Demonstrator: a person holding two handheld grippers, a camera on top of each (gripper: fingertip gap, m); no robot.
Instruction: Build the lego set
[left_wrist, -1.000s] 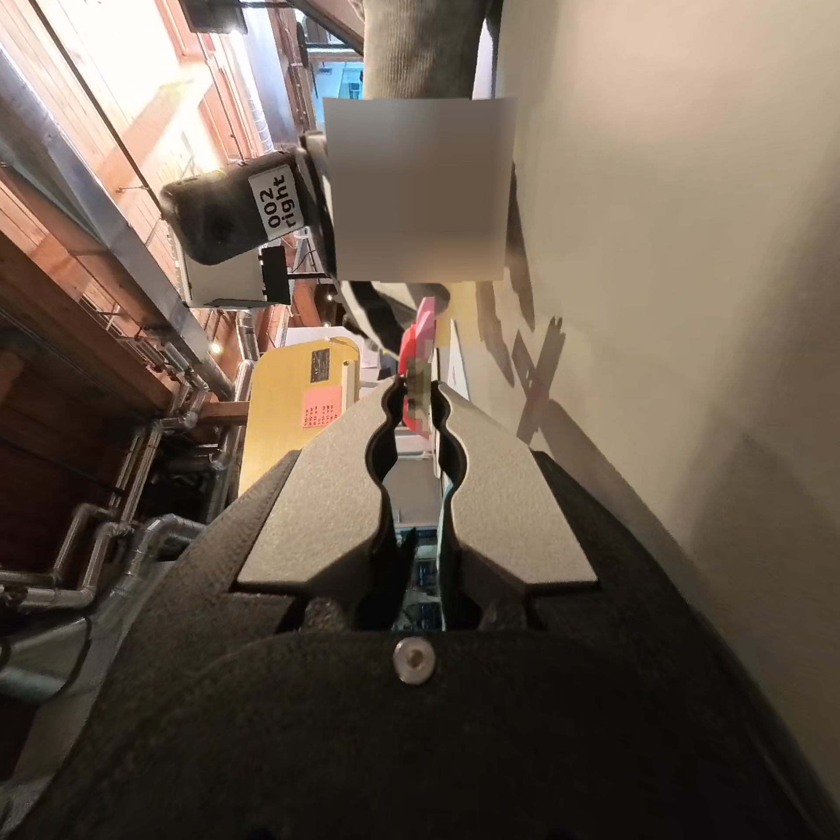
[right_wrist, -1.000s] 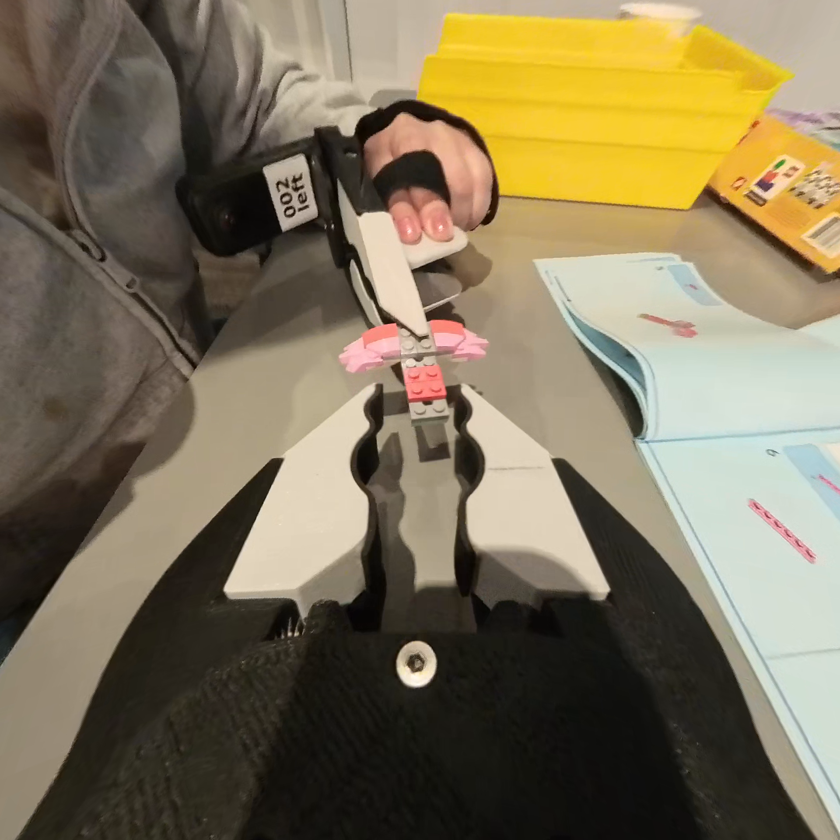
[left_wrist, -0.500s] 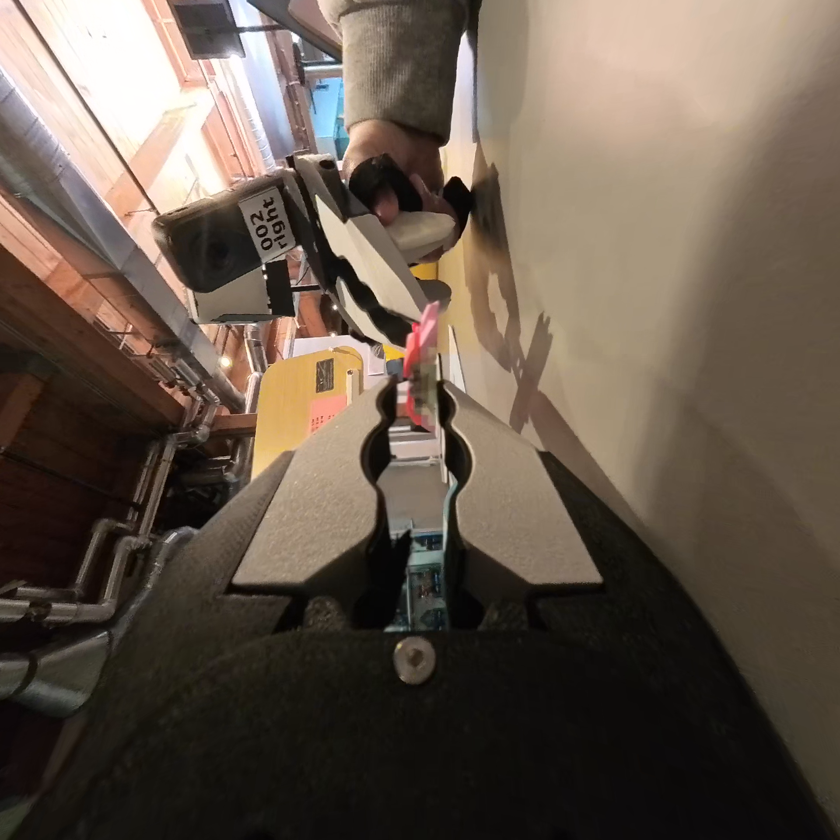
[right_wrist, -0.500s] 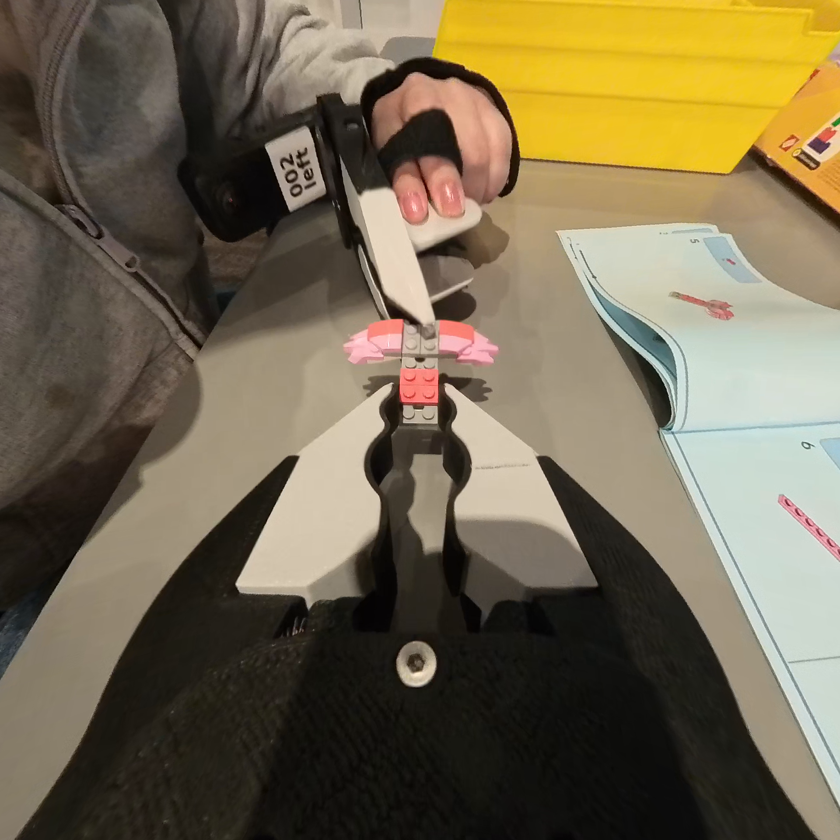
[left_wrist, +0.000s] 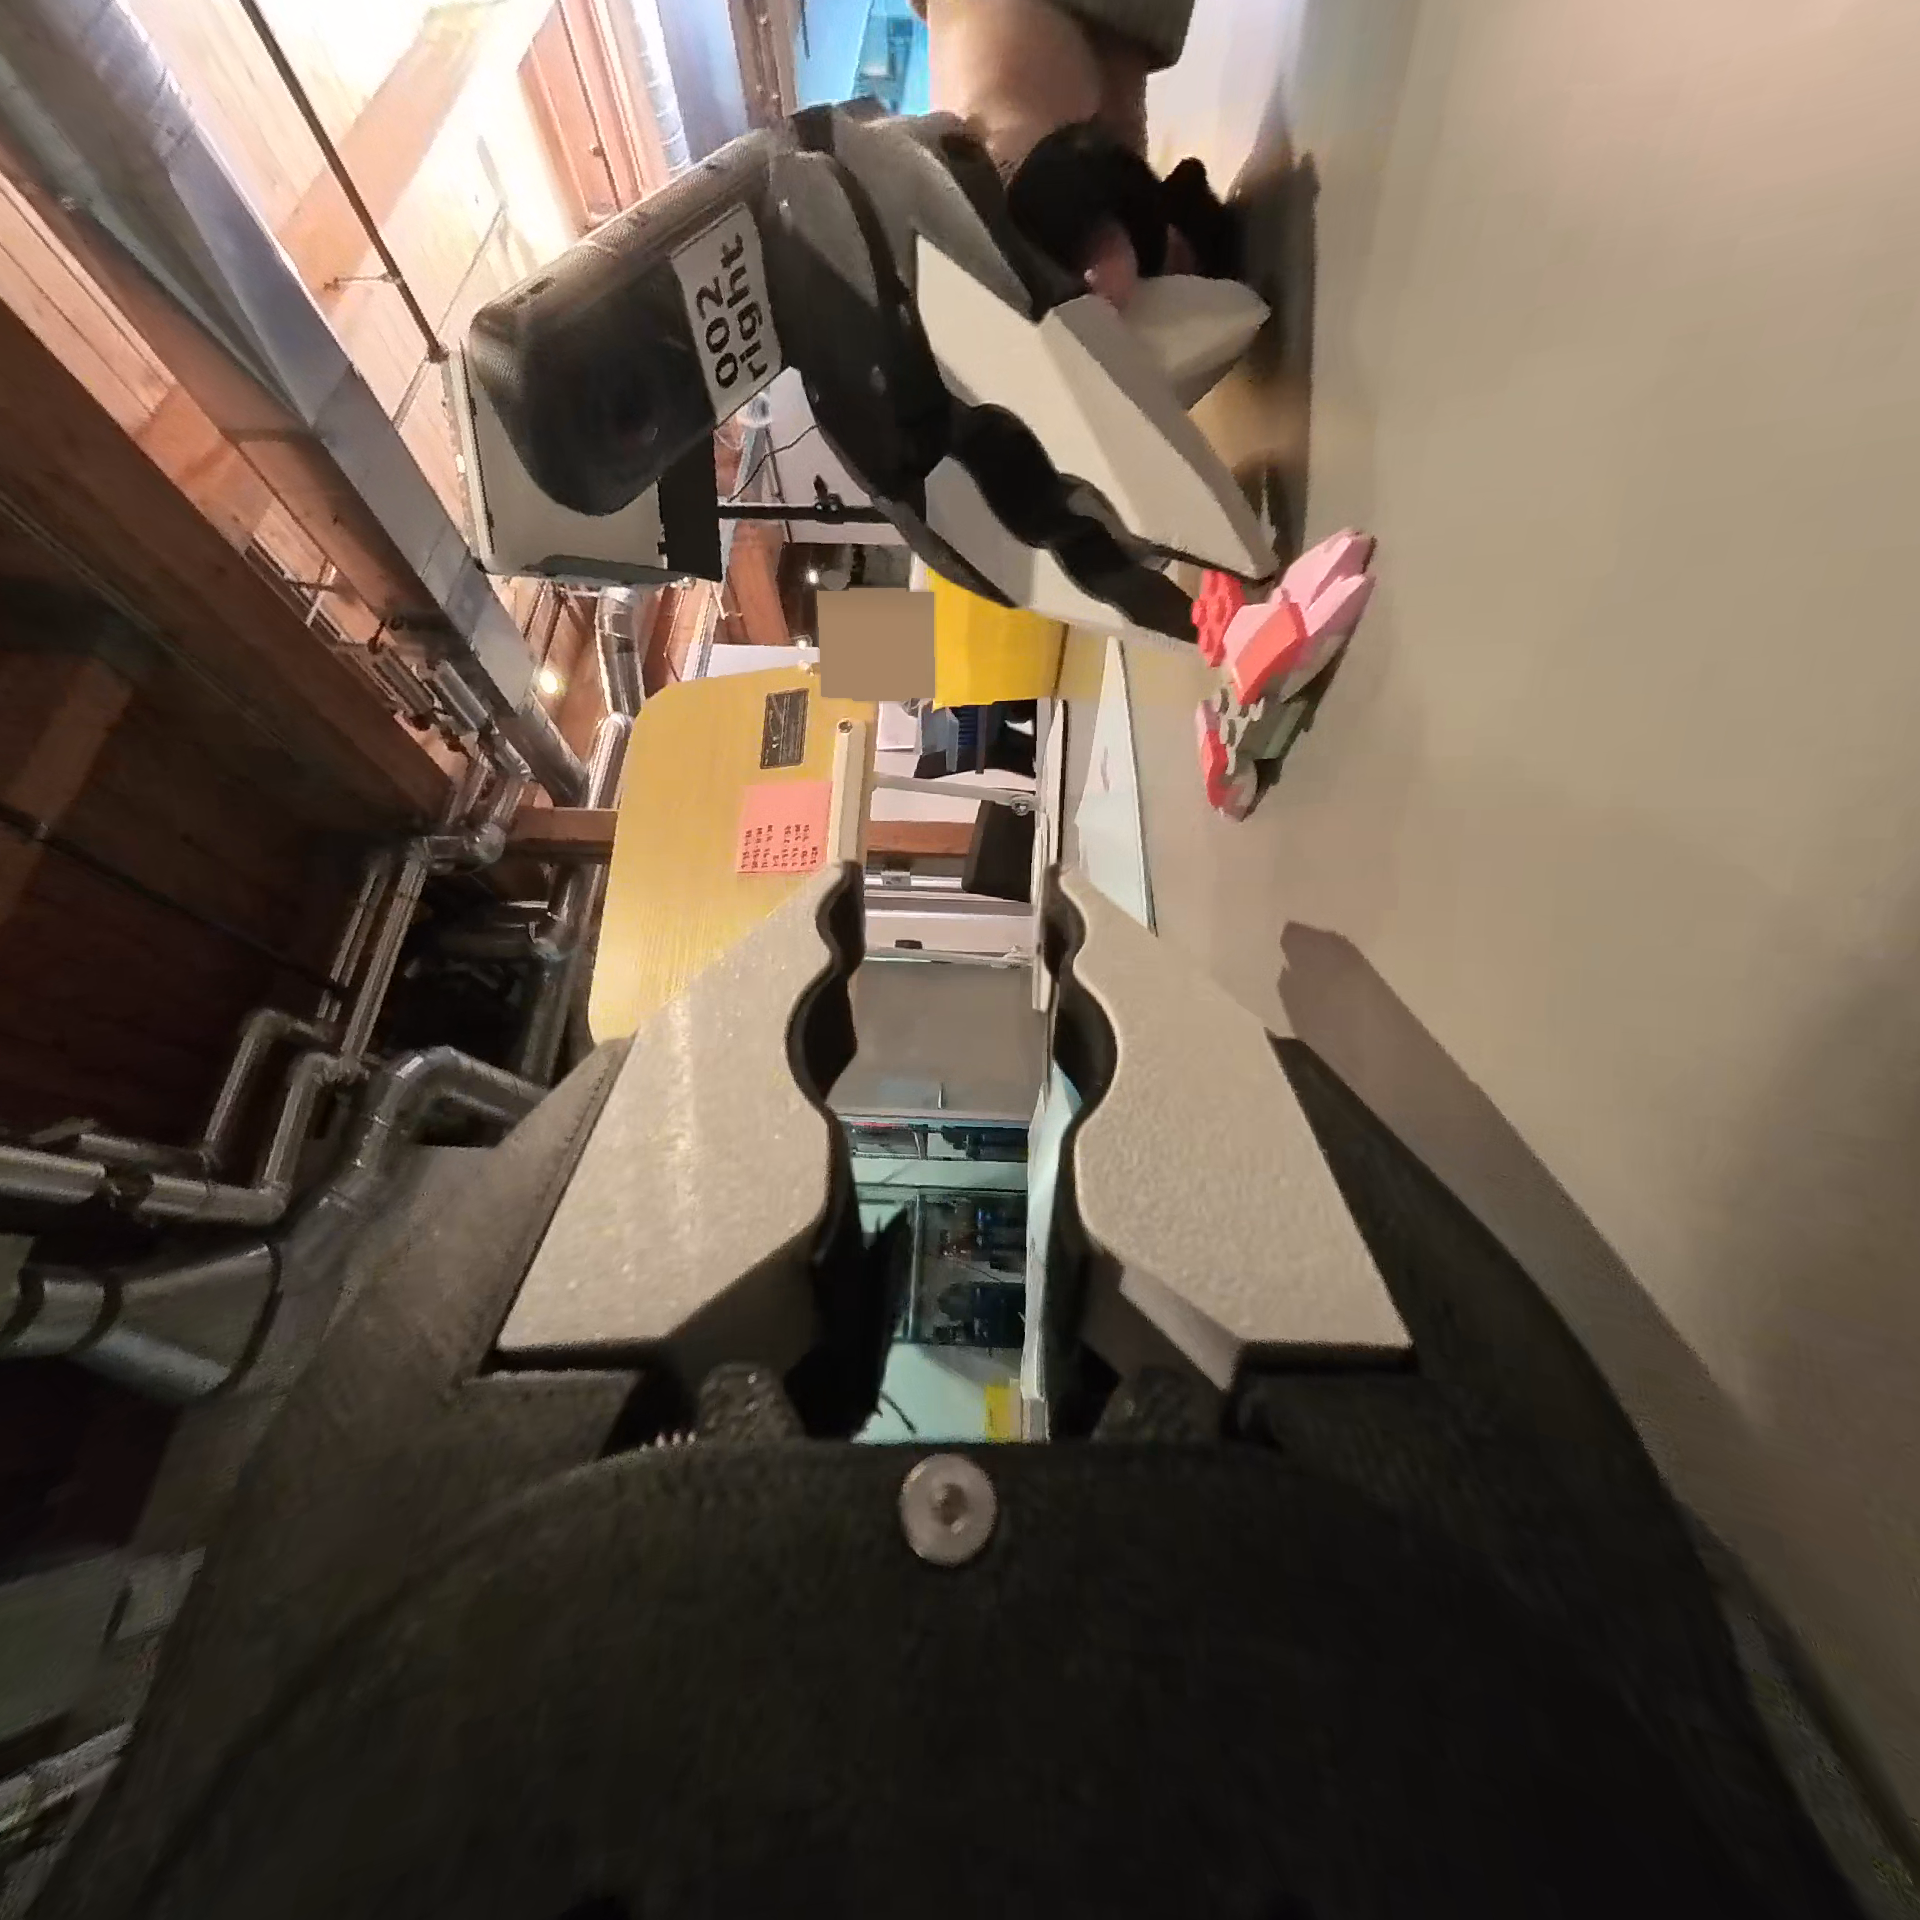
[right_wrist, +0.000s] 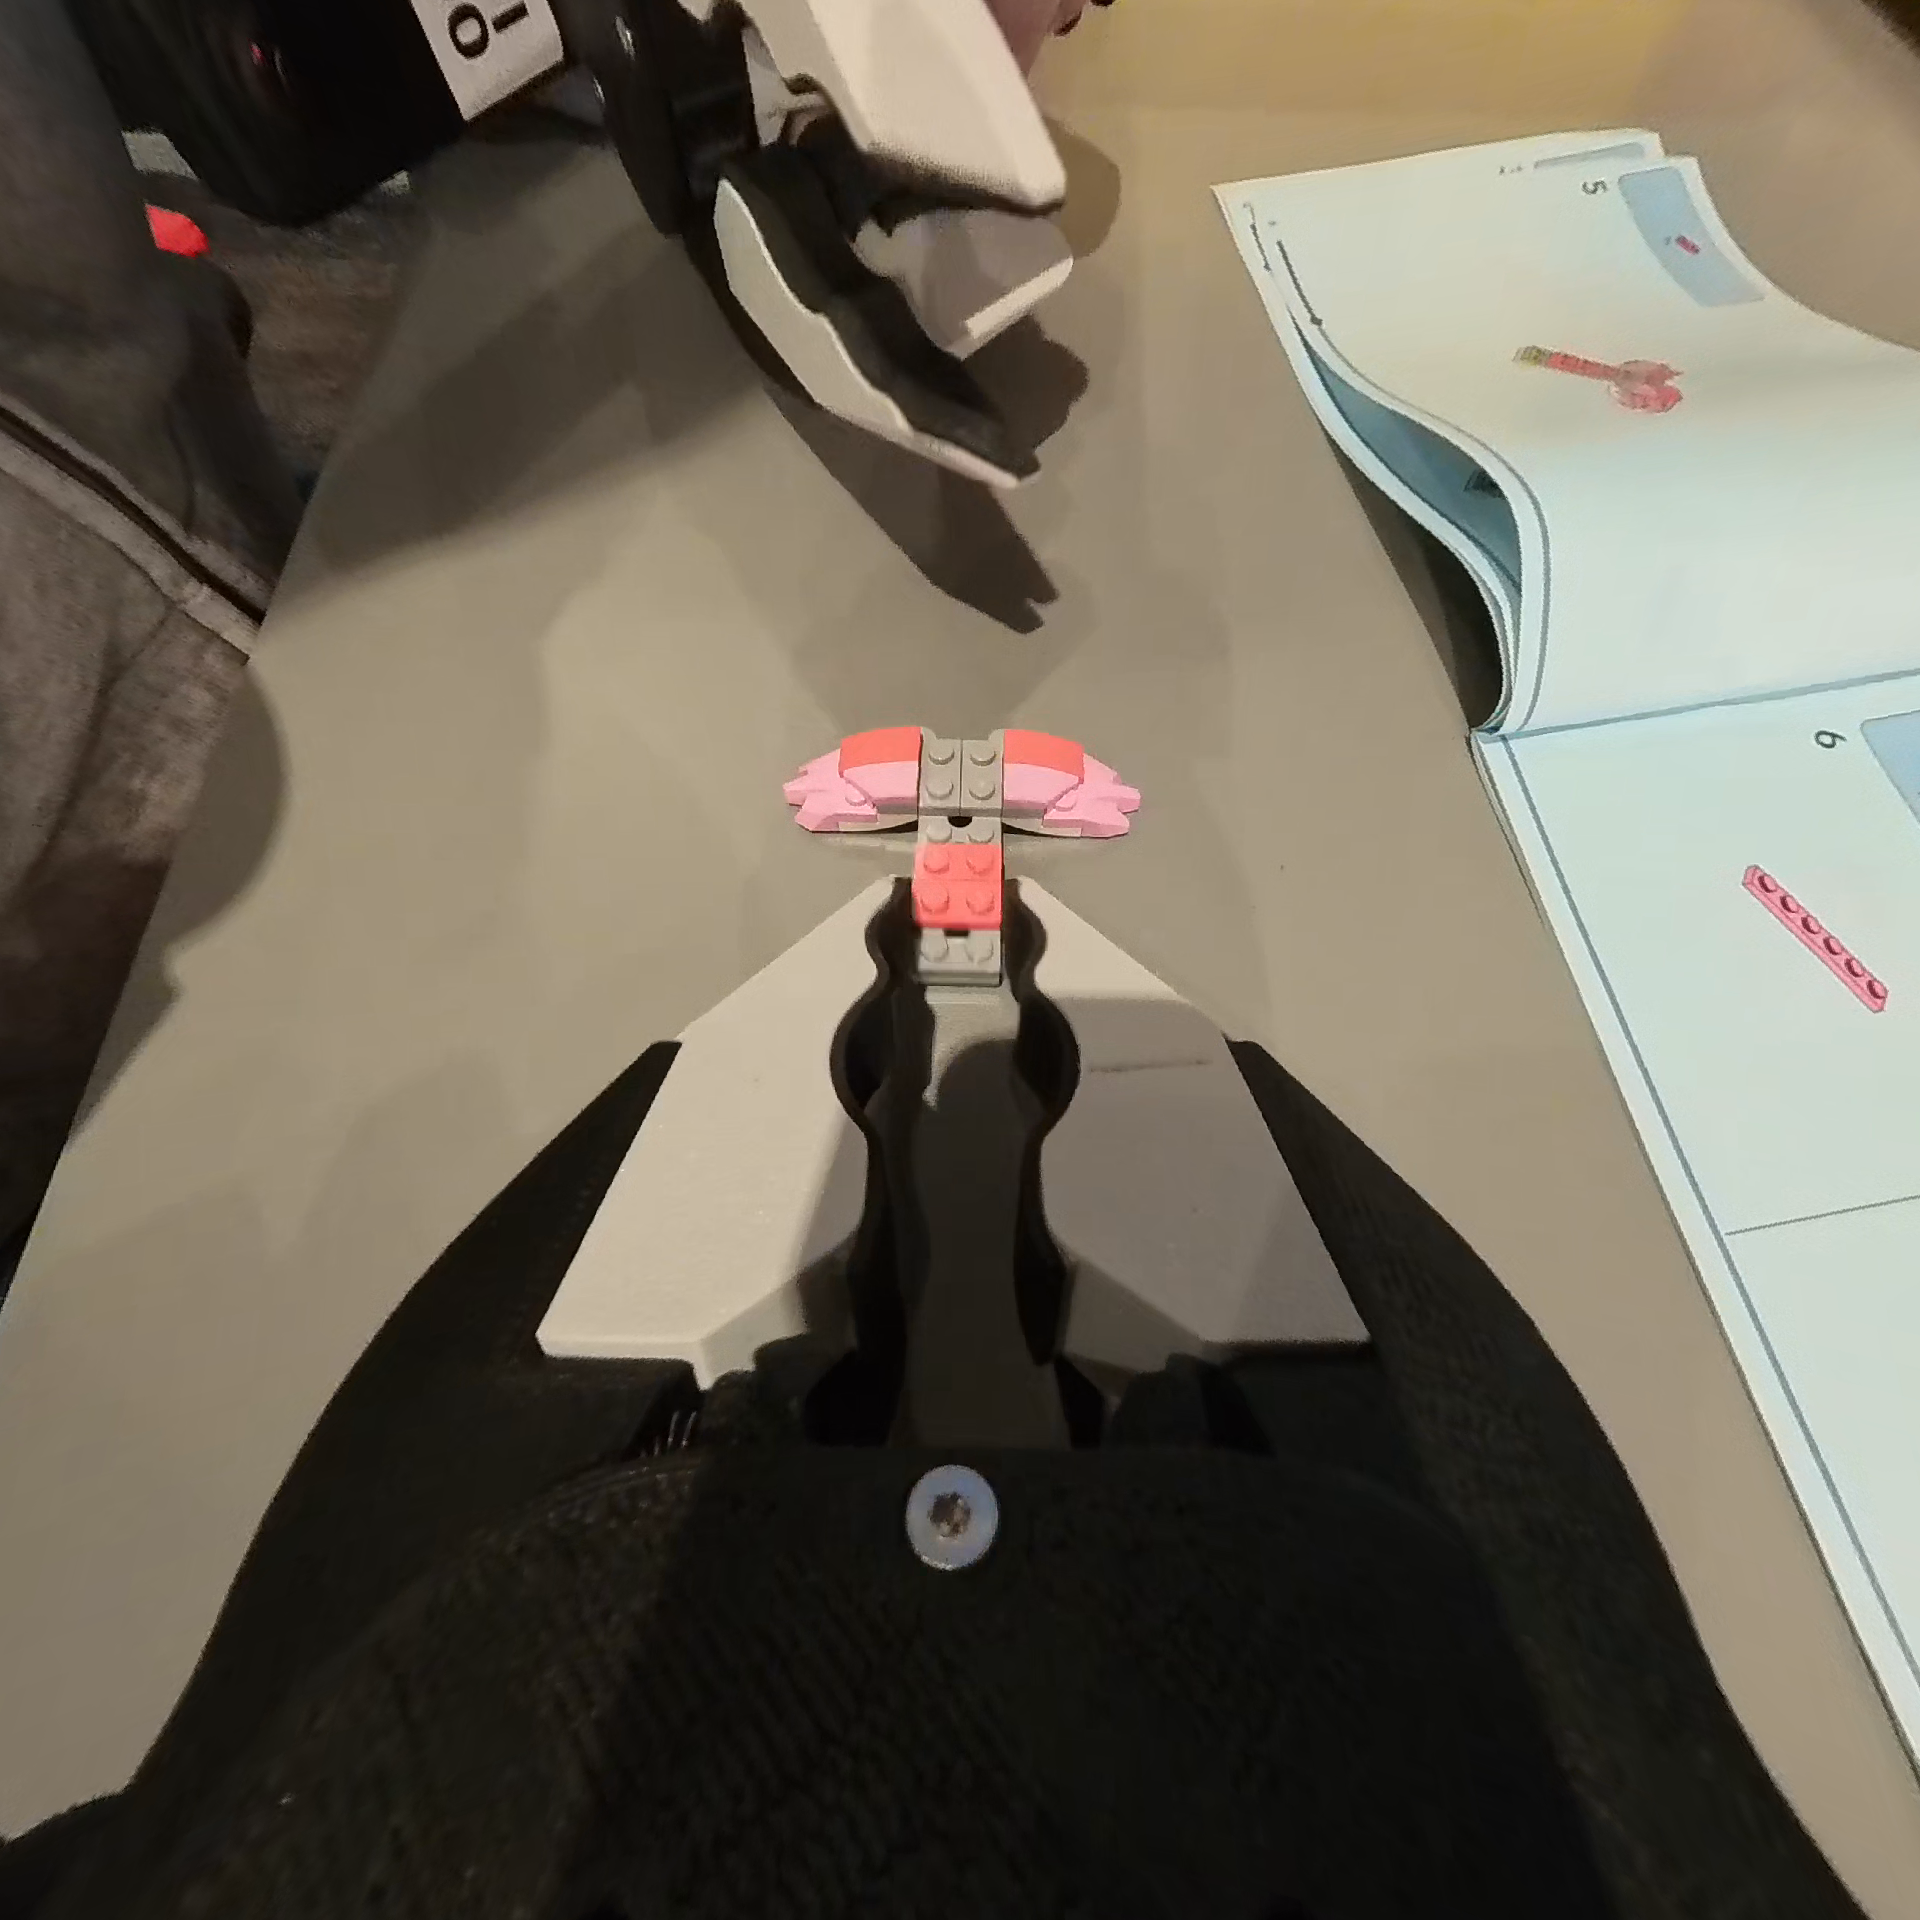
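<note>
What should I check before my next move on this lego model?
1. Right claw closed on the lego model at its stem: ok.
2. Left claw open and empty: ok.
3. Left claw clear of the model: ok.
4. Model lying flat on the table: ok.
5. Booklet open beside the work: ok.
6. Loose brick to add in view: not ok.

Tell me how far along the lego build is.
Done: a small pink, red and grey winged assembly is joined. In hand: the right gripper appears to pinch its stem; the left gripper is open and empty. Left: the open booklet pictures a long pink plate not visible on the model, so steps likely remain.
</note>
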